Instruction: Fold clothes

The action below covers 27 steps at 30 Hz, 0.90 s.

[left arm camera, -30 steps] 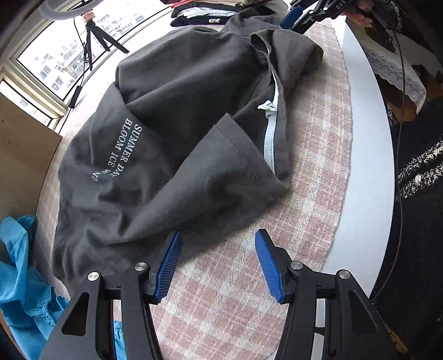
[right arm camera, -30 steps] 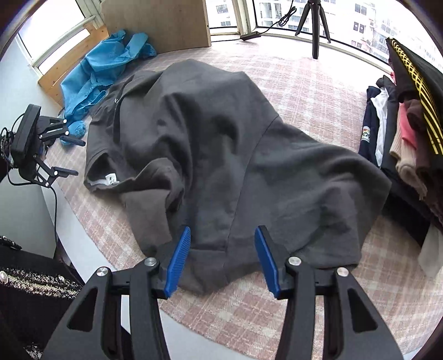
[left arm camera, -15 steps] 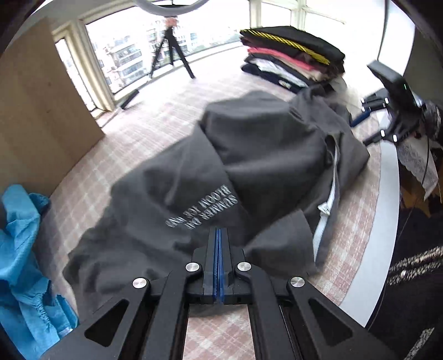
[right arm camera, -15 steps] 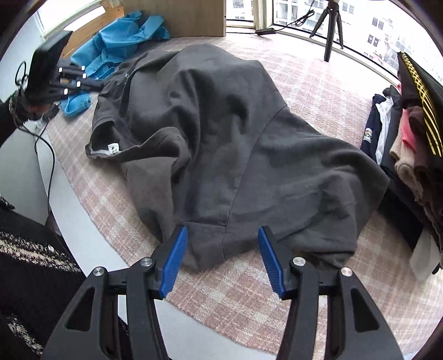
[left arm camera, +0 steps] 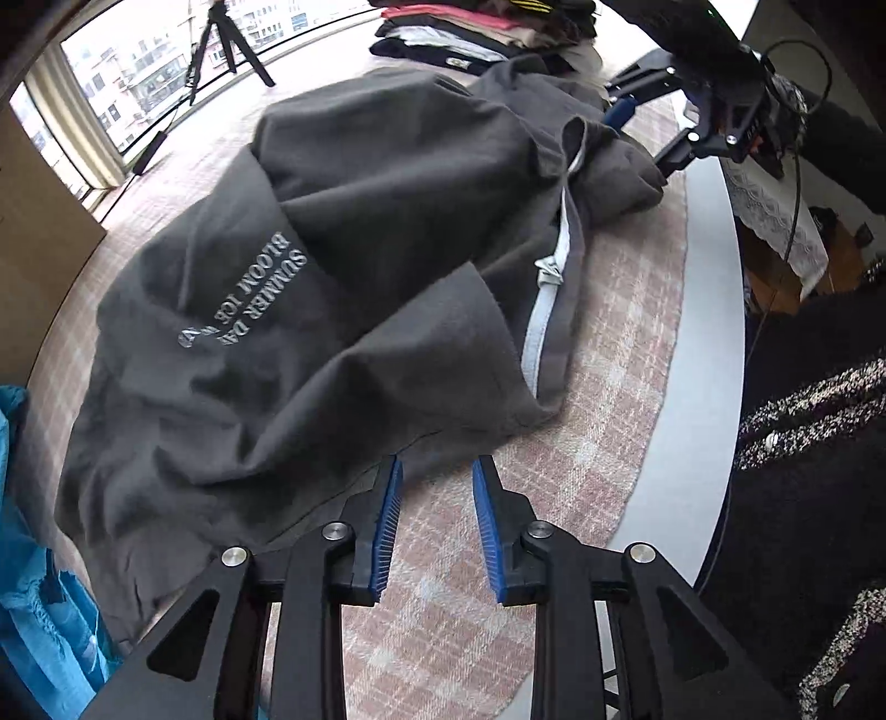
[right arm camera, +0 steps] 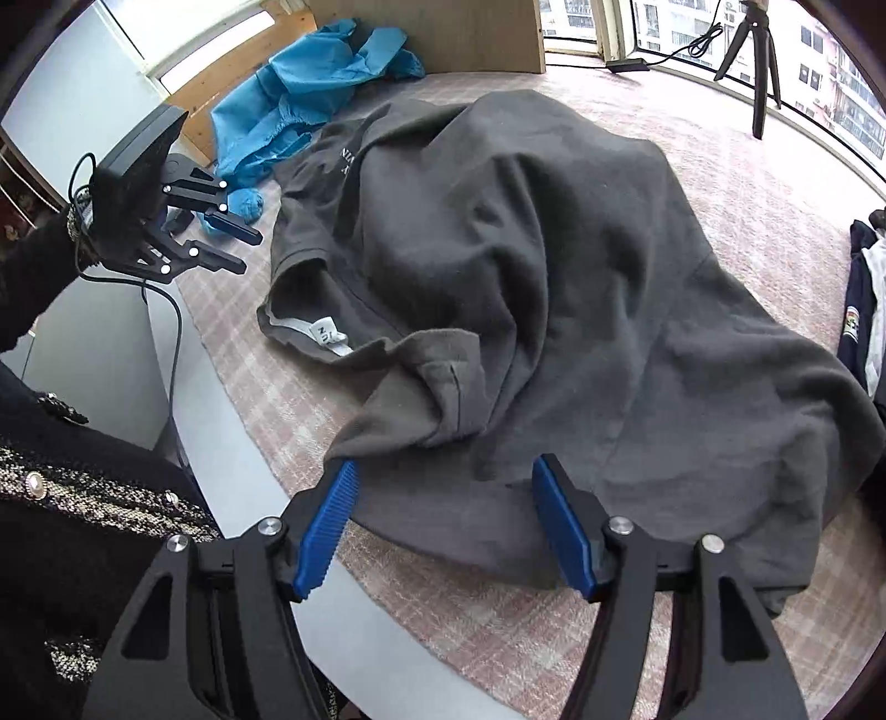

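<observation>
Grey shirt (left arm camera: 387,232) sprawls on the plaid cloth (left arm camera: 620,354), uncontained.

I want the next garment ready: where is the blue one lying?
The blue garment lies bunched at the right wrist view's upper left, beyond the grey shirt, against the wooden board.

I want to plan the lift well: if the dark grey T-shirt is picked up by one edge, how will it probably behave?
The dark grey T-shirt would likely go floppy and hang, since it lies in soft rumpled folds. It probably weighs little, being thin cloth with a curled sleeve edge. It may drag rather than slide on the checked tablecloth, whose weave looks rough.
</observation>
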Motion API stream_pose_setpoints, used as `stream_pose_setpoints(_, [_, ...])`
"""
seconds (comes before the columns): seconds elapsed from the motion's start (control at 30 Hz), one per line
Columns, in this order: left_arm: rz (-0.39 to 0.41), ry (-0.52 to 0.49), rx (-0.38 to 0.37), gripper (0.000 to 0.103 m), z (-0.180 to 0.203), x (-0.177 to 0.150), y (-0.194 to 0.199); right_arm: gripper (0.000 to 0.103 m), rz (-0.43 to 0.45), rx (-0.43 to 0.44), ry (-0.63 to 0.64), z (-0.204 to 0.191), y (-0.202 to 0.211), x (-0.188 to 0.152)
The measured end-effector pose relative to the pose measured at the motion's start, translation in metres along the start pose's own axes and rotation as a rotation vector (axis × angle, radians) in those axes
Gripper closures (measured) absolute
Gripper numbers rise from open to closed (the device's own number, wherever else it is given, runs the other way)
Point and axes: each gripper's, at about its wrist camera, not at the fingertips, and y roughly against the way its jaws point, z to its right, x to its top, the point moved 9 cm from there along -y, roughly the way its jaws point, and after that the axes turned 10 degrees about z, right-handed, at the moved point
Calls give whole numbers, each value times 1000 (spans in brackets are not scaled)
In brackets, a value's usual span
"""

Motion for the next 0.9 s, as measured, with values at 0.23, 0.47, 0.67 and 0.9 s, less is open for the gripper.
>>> stream_pose_setpoints(0.23, [-35, -157, 30, 72, 2, 2, -22, 38, -12, 4, -6, -5, -3, 0])
stream_pose_setpoints(0.47, [17, 44, -52, 100, -17, 23, 12, 38, 59, -48, -29, 8, 31, 1])
stream_pose_setpoints(0.67, [211, 230, 67, 99, -90, 50, 91, 38, 125, -101, -23, 30, 52, 3])
stream_pose_setpoints(0.9, [150, 234, 101, 99, -106, 39, 71, 39, 49, -52, 153, 8, 11, 7])
